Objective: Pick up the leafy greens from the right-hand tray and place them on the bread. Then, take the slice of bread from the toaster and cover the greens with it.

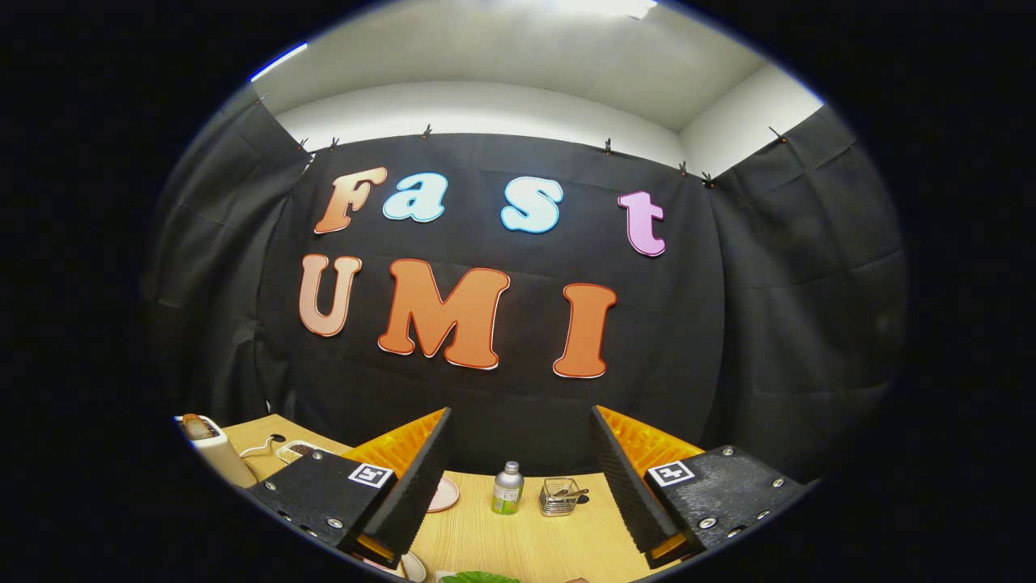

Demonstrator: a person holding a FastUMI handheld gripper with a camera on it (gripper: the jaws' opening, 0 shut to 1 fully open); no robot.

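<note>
Spread wide, the black-padded gripper (pixel 518 478) holds nothing above the pale wooden table (pixel 526 542). Just below the fingers, an edge of the green leafy greens (pixel 479 577) is glimpsed; being light, limp and easily torn, it is best pinched gently mid-leaf. Farther left, brown bread (pixel 193 426) is seen in the white toaster (pixel 217 455).

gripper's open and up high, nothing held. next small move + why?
Probably tip down and lower toward the leafy greens. The hand-held gripper is open and empty, aimed at the booth wall over the wooden table. The greens sit just below and between its fingers, barely in sight, so they need centring before any grasp. The toaster with its bread comes later.
</note>
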